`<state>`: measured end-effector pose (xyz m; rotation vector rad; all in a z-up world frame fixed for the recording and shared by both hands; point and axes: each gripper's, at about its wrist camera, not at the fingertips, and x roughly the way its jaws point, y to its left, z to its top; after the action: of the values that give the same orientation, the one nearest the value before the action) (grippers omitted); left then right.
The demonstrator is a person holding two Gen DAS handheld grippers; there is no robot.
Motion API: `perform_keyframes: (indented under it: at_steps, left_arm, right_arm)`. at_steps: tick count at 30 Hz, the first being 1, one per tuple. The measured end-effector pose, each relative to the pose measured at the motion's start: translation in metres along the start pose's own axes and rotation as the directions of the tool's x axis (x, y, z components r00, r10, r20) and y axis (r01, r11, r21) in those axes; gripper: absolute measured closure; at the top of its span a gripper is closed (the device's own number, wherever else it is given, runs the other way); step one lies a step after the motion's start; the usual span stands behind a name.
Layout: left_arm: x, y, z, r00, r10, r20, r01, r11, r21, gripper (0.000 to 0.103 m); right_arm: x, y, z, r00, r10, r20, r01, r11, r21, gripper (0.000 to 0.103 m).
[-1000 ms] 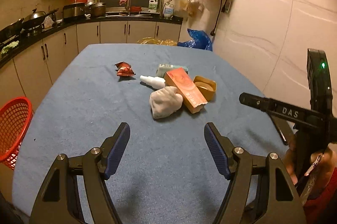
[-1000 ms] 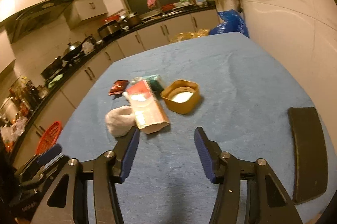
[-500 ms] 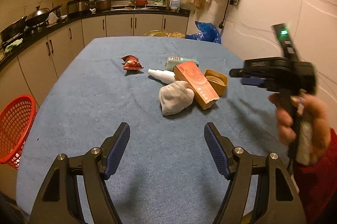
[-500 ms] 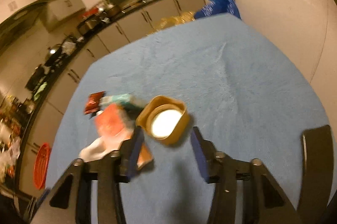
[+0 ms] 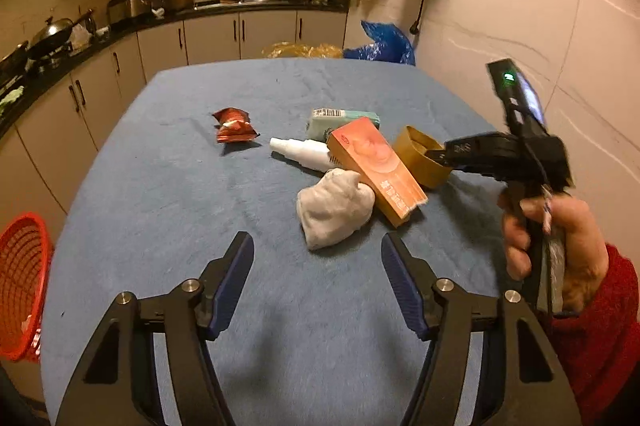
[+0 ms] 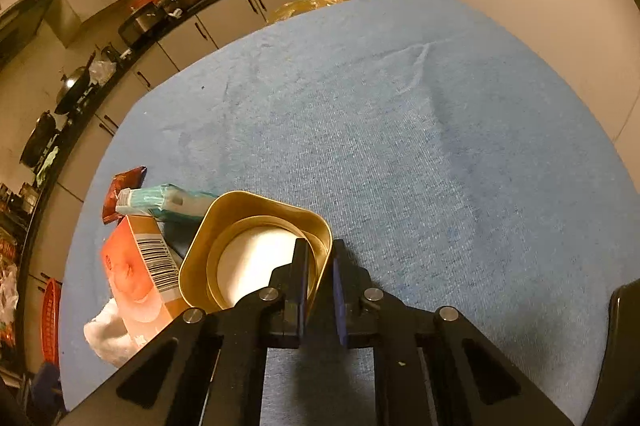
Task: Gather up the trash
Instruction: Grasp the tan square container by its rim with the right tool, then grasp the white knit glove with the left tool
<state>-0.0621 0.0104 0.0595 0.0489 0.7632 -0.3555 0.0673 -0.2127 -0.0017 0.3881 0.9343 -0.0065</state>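
On the bench's right side, the right tool has just been closing and now pinches the near wall of the gold container, beside the orange box. Judged ready to lift. The left tool hovers wide, empty.

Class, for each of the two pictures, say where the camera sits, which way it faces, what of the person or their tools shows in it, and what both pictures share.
Left wrist: on the left gripper, looking down the blue-clothed table toward the kitchen counter; shows its open fingers, plus the person's right hand and red sleeve.
Right wrist: on the right gripper, angled steeply down; its jaws, just closing, pinch the gold tub wall.
Shared: gold tub, orange box, white wad, red basket.
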Motion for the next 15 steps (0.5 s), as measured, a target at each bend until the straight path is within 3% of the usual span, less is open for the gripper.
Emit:
perform_keyframes:
  at_steps: [4, 7, 12, 15]
  left_arm:
    - [0.024, -0.006, 0.015, 0.998, -0.037, -0.045, 0.038, 0.999, 0.033, 0.037]
    - [0.042, -0.011, 0.024, 0.998, -0.02, -0.057, 0.023, 0.998, 0.055, 0.036]
    - [0.074, -0.011, 0.029, 0.997, 0.008, -0.081, -0.005, 0.999, 0.039, 0.036]
    - [0.085, -0.007, 0.029, 0.995, -0.026, -0.1, 0.027, 1.0, 0.009, 0.039]
  right_arm:
    - [-0.01, -0.012, -0.002, 0.993, 0.096, 0.063, -0.097, 0.995, 0.023, 0.092]
    - [-0.022, -0.012, -0.002, 0.986, 0.109, 0.122, -0.111, 0.994, 0.007, 0.092]
    - [-0.029, -0.013, -0.008, 0.98, 0.142, 0.139, -0.143, 0.99, -0.006, 0.092]
    - [-0.028, -0.012, -0.007, 0.978, 0.151, 0.144, -0.151, 0.988, -0.01, 0.092]
